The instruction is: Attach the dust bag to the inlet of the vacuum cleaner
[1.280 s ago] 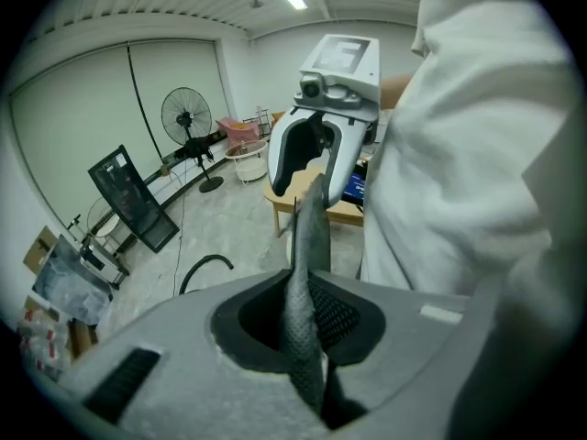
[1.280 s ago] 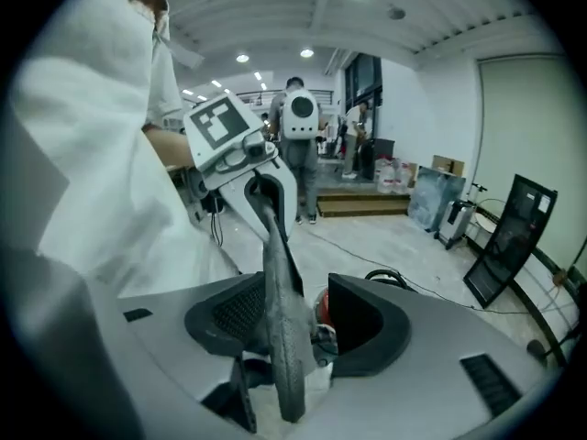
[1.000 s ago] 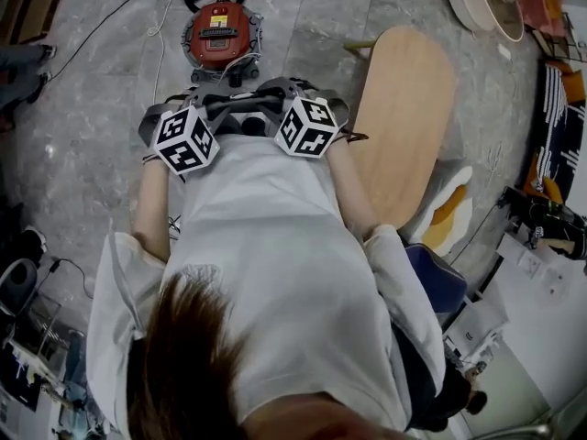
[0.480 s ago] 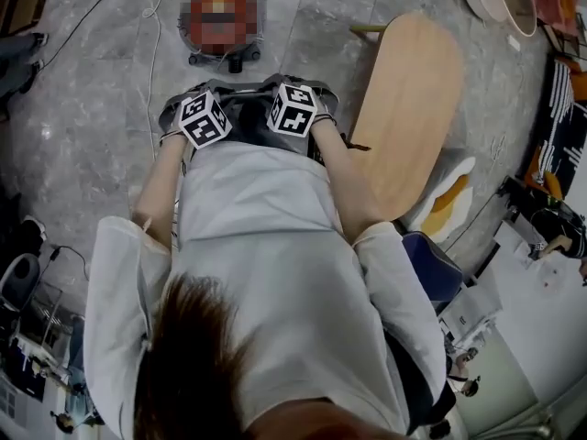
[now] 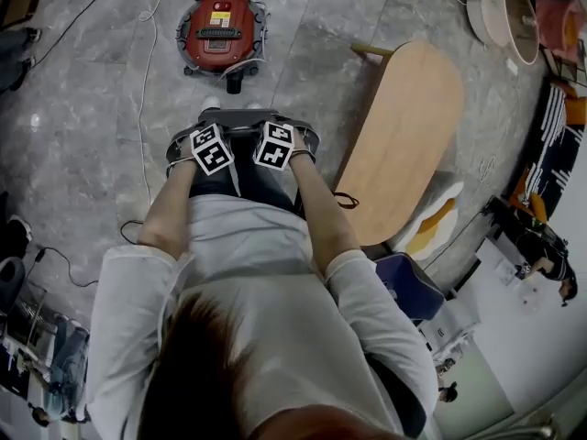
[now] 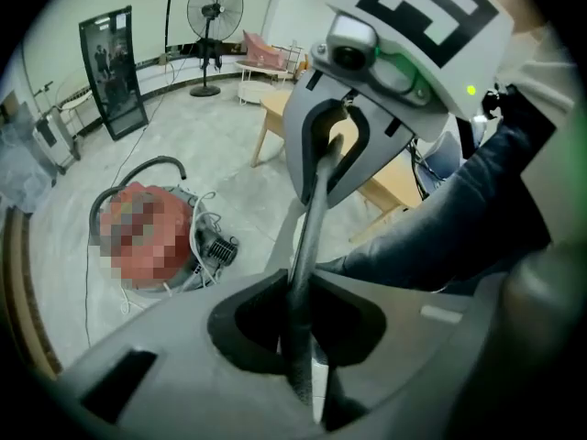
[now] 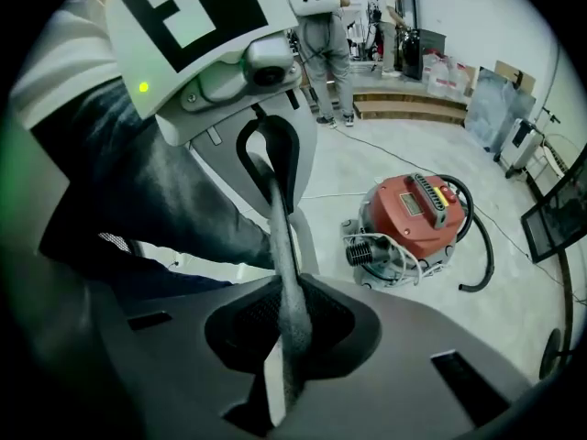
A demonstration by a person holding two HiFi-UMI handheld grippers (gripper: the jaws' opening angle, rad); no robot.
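Observation:
The red vacuum cleaner (image 5: 220, 30) stands on the grey floor ahead of me, with its black hose curled behind it. A grey dust bag (image 5: 244, 117) hangs between my two grippers, a short way short of the vacuum. My left gripper (image 5: 216, 125) is shut on one edge of the bag (image 6: 307, 246), which runs as a taut grey band to the other gripper. My right gripper (image 5: 273, 122) has just been closing its jaws and is shut on the opposite edge (image 7: 284, 264). Both grippers point steeply down, side by side. The vacuum's inlet is not visible.
A long oval wooden bench (image 5: 404, 145) stands to the right of me. Thin cables (image 5: 147, 81) trail over the floor left of the vacuum. A standing fan (image 6: 213, 16) and a person (image 7: 321, 26) are farther off. My dark trouser legs sit just behind the grippers.
Both grippers have sunk toward the floor together, still holding the grey bag between them, and their marker cubes look smaller. The vacuum has not moved.

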